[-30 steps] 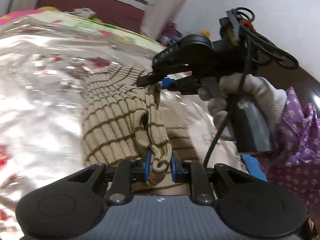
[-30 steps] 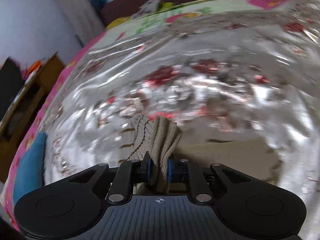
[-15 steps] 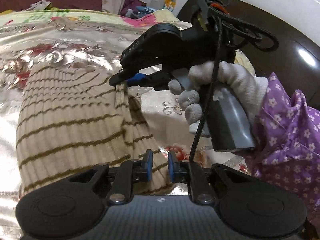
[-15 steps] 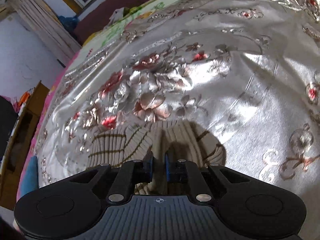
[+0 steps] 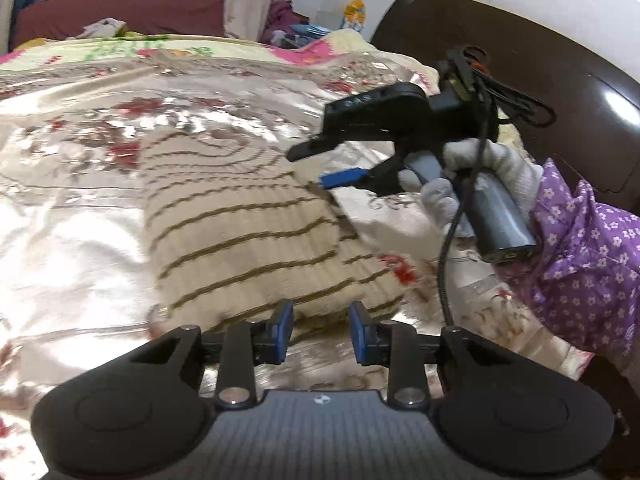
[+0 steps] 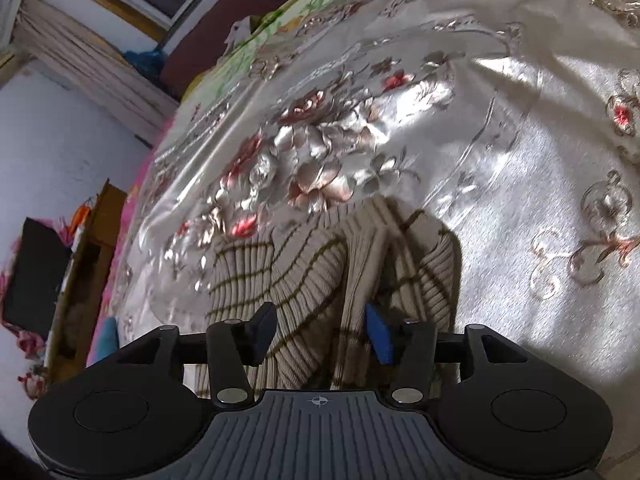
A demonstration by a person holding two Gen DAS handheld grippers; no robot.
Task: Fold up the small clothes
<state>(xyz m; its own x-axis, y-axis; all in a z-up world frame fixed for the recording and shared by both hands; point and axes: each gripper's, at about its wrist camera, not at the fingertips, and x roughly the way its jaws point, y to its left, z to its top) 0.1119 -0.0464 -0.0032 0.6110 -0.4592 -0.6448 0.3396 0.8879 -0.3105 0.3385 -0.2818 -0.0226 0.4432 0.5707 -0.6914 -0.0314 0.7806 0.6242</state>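
A beige ribbed knit garment with thin brown stripes (image 5: 248, 224) lies folded on the shiny floral bedspread (image 5: 80, 216). My left gripper (image 5: 320, 334) hovers at its near edge, jaws opening, nothing pinched between the blue pads. The right gripper (image 5: 320, 162) is seen from the side over the garment's right edge, held by a white-gloved hand (image 5: 468, 176). In the right wrist view the right gripper (image 6: 322, 330) stands just above the garment (image 6: 312, 276), its jaws opening wide, the knit lying loose below them.
A dark wooden headboard (image 5: 560, 80) rises at the right. A purple floral sleeve (image 5: 592, 264) fills the right side. Clothes and bags (image 5: 296, 28) pile beyond the bed. A wooden cabinet (image 6: 92, 256) and dark screen (image 6: 36, 276) stand beside the bed.
Both grippers carried the garment's folded edge down onto the bed and let go. Their jaws have spread apart and the knit now lies flat.
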